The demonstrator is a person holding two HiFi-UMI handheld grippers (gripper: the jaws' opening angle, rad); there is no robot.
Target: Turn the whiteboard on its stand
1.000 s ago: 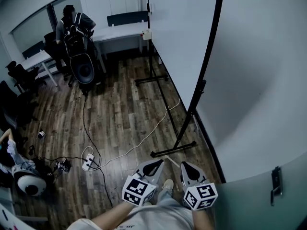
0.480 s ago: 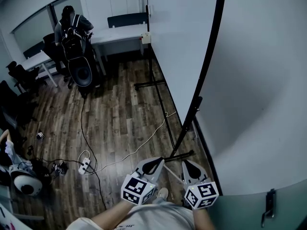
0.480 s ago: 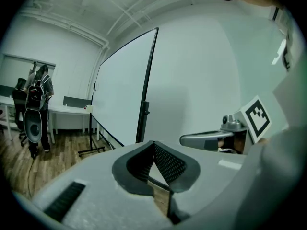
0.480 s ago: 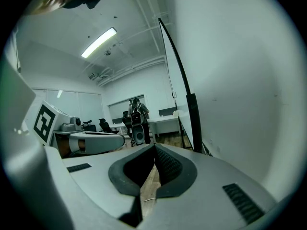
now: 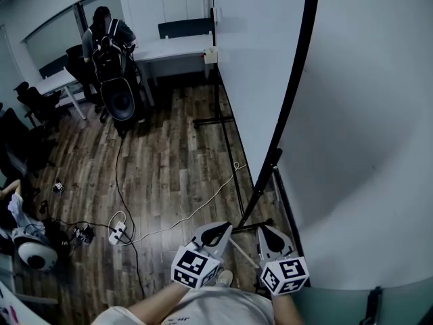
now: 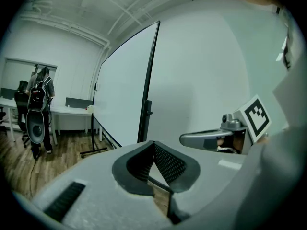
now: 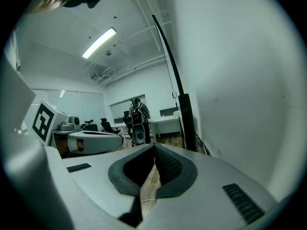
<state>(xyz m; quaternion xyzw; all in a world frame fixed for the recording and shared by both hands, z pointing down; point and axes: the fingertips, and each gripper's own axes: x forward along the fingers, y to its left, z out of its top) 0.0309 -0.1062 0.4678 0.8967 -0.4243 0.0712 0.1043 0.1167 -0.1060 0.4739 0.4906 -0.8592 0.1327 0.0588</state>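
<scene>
Two claws sit low in front of me, both clenched with nothing between the pads. The left claw and the right claw each show their tips meeting in their own views. Each carries a marker cube printed with black-and-white squares, and that pattern is the only print I can make out.

The whiteboard stands upright just ahead, seen nearly edge-on. Its black frame edge runs up close beside the wall on my right. Its stand comes down to a black foot on the wood floor, near the claw tips. A small pale tag hangs at the board's far end, too small to read.

A white cable crosses the floor toward a power strip. Far back, a person with a backpack stands by a desk.
</scene>
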